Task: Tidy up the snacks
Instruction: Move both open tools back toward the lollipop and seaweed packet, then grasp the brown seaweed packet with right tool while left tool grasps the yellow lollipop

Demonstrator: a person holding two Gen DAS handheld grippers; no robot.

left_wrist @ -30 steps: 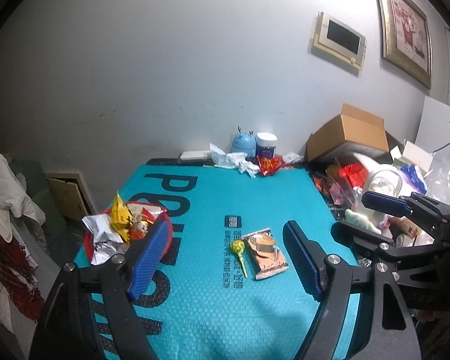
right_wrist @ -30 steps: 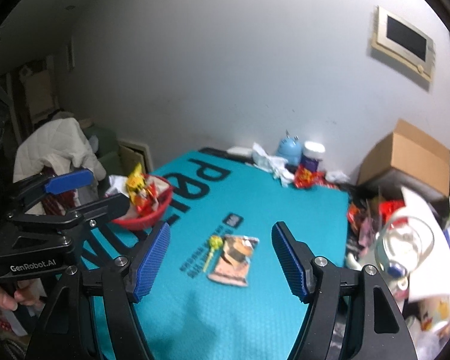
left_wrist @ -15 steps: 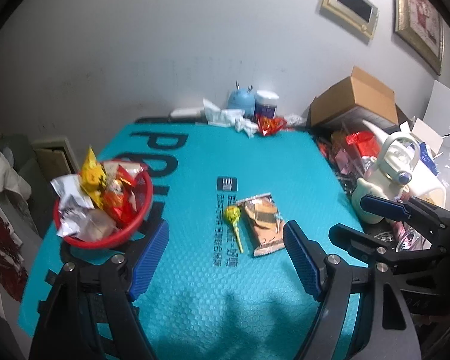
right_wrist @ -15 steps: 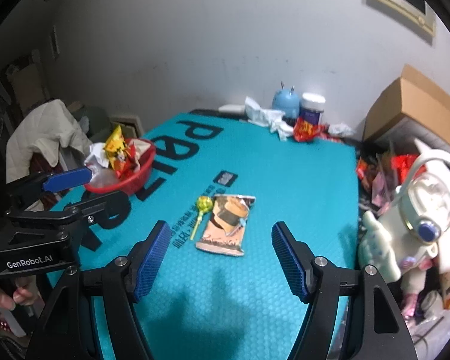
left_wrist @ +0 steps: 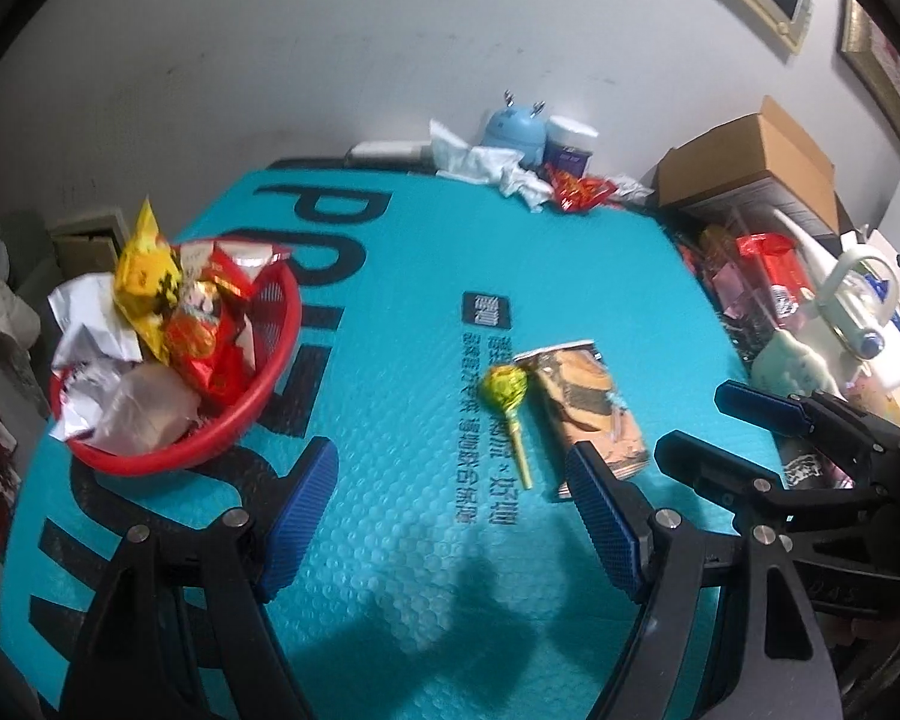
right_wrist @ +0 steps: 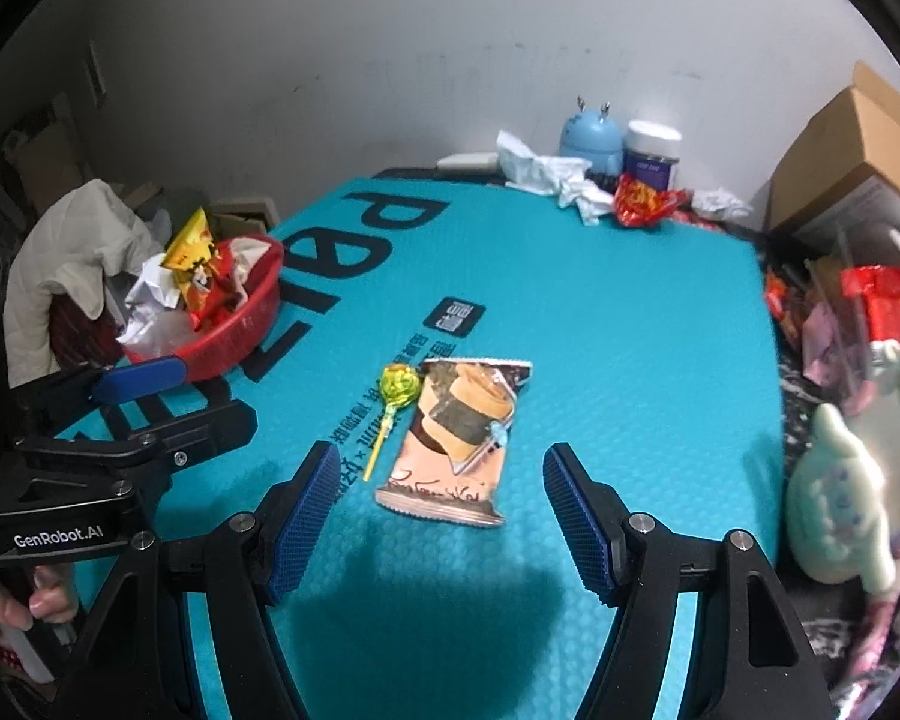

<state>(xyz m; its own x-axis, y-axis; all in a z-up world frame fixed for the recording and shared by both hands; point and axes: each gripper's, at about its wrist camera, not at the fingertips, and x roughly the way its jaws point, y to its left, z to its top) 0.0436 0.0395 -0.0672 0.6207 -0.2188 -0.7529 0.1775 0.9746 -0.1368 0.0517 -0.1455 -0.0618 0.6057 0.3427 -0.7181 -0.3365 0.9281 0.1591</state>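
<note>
**Two snacks left loose beside a full basket**

Two items lie out on the teal mat (left_wrist: 426,228): a lollipop (right_wrist: 397,385) in a yellow-green wrapper, stick pointing toward the cameras, and a flat brown wafer packet (right_wrist: 459,438) just beside it, its long edge almost touching the lollipop's head. The red basket (left_wrist: 273,354) sits near the mat's left edge, well apart from them and already heaped with crumpled wrappers and bags. Judging from that, the basket is the collecting place, and these two pieces are what remains to be gathered.

Both tools hang above the mat with nothing between their blue pads. The right gripper (right_wrist: 435,513) has its jaws spread, framing the near end of the wafer packet, which suggests the packet is its target. The left gripper (left_wrist: 450,516) is likewise spread and empty, aimed at the bare mat just short of the lollipop stick, on the side nearer the basket. Each hand thus seems lined up with its own snack.

At the mat's far edge, a blue figurine (right_wrist: 591,135), a jar (right_wrist: 651,155) and crumpled tissue (right_wrist: 546,171) stand clear of the work. The packet lies flat, so pinching it will probably mean catching an edge.
</note>
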